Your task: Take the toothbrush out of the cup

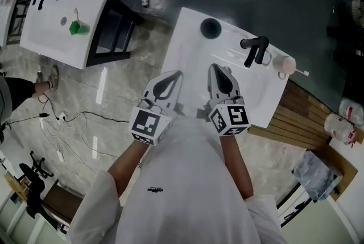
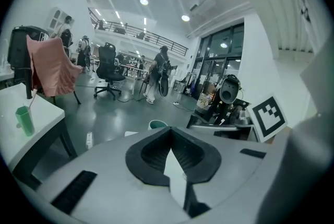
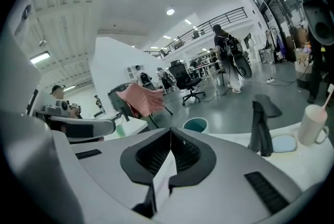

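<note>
A white cup [image 1: 284,63] stands at the right end of the white sink table [image 1: 187,38], beside the black faucet [image 1: 255,50]. A toothbrush [image 1: 300,71] sticks out of it, its head pointing right. In the right gripper view the cup [image 3: 313,124] and toothbrush [image 3: 328,94] are far right, past the faucet [image 3: 261,126]. My left gripper [image 1: 177,74] and right gripper [image 1: 215,67] hover side by side over the table's near half, both shut and empty, well short of the cup. Their tips [image 2: 170,129] [image 3: 170,130] point at a teal cup [image 2: 156,125].
The teal cup [image 1: 210,28] sits at the table's far edge. A second sink table [image 1: 57,38] at left carries a green cup [image 1: 75,27]. A wooden slatted bench [image 1: 307,118] lies right. Cables [image 1: 68,123] trail on the floor. People and office chairs [image 2: 108,69] fill the background.
</note>
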